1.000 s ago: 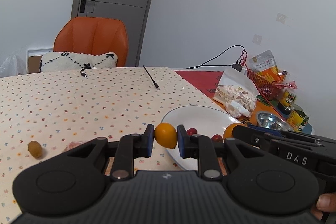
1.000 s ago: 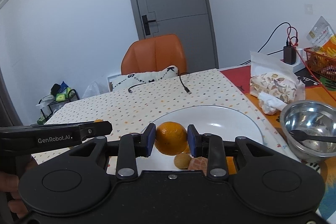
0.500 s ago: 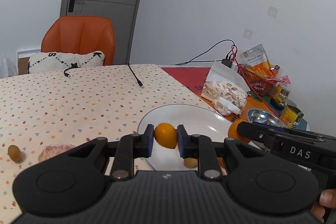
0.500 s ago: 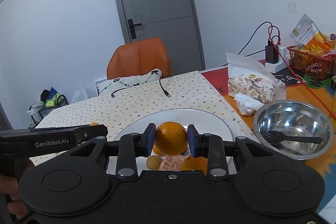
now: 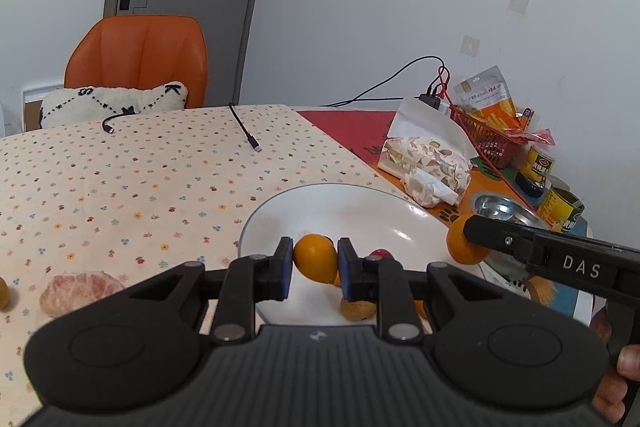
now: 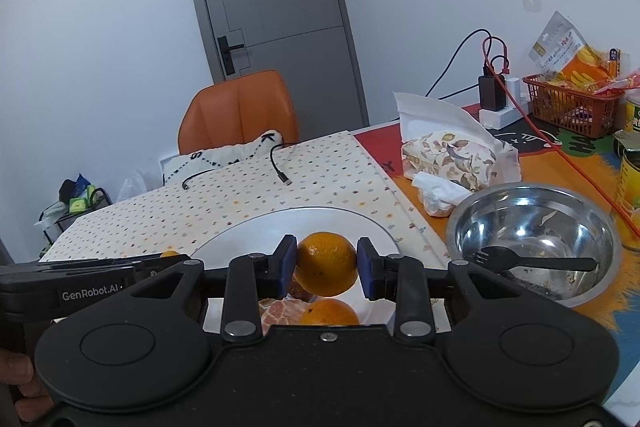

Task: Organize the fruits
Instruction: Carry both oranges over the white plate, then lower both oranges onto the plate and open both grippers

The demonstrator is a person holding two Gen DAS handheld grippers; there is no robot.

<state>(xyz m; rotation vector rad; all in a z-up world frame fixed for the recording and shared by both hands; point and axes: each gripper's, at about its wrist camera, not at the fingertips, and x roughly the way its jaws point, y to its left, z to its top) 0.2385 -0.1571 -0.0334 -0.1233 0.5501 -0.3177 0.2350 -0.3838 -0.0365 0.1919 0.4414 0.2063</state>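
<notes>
Left wrist view first: the left gripper (image 5: 315, 263) is pinching a small yellow-orange fruit (image 5: 315, 263) between its blue pads (image 5: 285, 267), held up over the near edge of the white plate (image 5: 360, 215). That fruit is a bit egg-shaped, and its long axis runs tilted, upper left to lower right, with the pointier end aimed down toward the plate. Just behind the right pad you can see a small red fruit (image 5: 380, 253) on the plate, and a brownish one (image 5: 355, 309) sits right below the finger. Further out to the left, a peeled citrus (image 5: 82, 291) lies on the dotted tablecloth (image 5: 120, 187), well apart from the plate. Off to the right, the other tool pokes into view with an orange (image 5: 460, 245) at its tip. Right wrist view: the right gripper (image 6: 326, 264) is clamped on that same orange (image 6: 326, 264), pretty much round so no real long axis, with a dimpled end facing up and toward the camera. It hangs over the front part of the plate (image 6: 256, 231), above another orange (image 6: 329, 311) and a peeled segment lump (image 6: 282, 310). A steel bowl (image 6: 532, 239) with a black fork (image 6: 532, 261) in it sits just beside the plate on the right.
</notes>
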